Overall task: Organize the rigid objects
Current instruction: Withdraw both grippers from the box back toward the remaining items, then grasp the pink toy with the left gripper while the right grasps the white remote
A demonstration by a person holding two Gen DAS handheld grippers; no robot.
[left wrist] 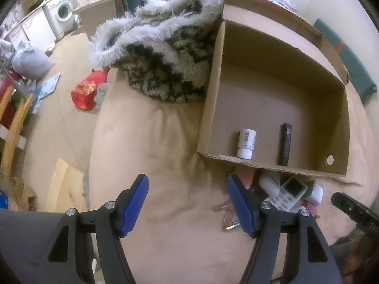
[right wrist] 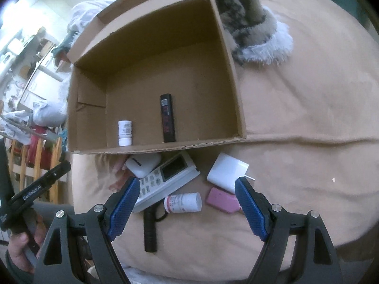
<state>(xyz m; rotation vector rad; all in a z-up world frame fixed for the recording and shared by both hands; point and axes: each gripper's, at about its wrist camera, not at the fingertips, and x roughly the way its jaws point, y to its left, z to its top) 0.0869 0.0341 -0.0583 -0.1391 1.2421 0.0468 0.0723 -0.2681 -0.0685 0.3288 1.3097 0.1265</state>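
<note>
An open cardboard box [right wrist: 239, 108] [left wrist: 206, 123] lies on a beige bed cover and holds a white pill bottle [right wrist: 124, 132] [left wrist: 246, 143] and a slim black device [right wrist: 168, 118] [left wrist: 285, 144]. In front of the box lies a pile: a white remote [right wrist: 165, 177] [left wrist: 287, 193], a white case [right wrist: 142, 165], a white charger block [right wrist: 226, 172], a pink case [right wrist: 221, 200], a pink-labelled pill bottle [right wrist: 183, 202] and a black toy pistol [right wrist: 150, 227]. My right gripper [right wrist: 187, 203] hangs open above this pile. My left gripper [left wrist: 188, 207] is open over bare cover, left of the pile, near a small battery [left wrist: 231, 226].
A furry patterned blanket [left wrist: 163, 71] [right wrist: 246, 21] lies bunched beside the box. Off the bed's left side sit a red bag [left wrist: 85, 92], wooden chairs [left wrist: 11, 127] and a washing machine [left wrist: 60, 15]. A hand holding the left gripper's handle [right wrist: 21, 243] shows at lower left.
</note>
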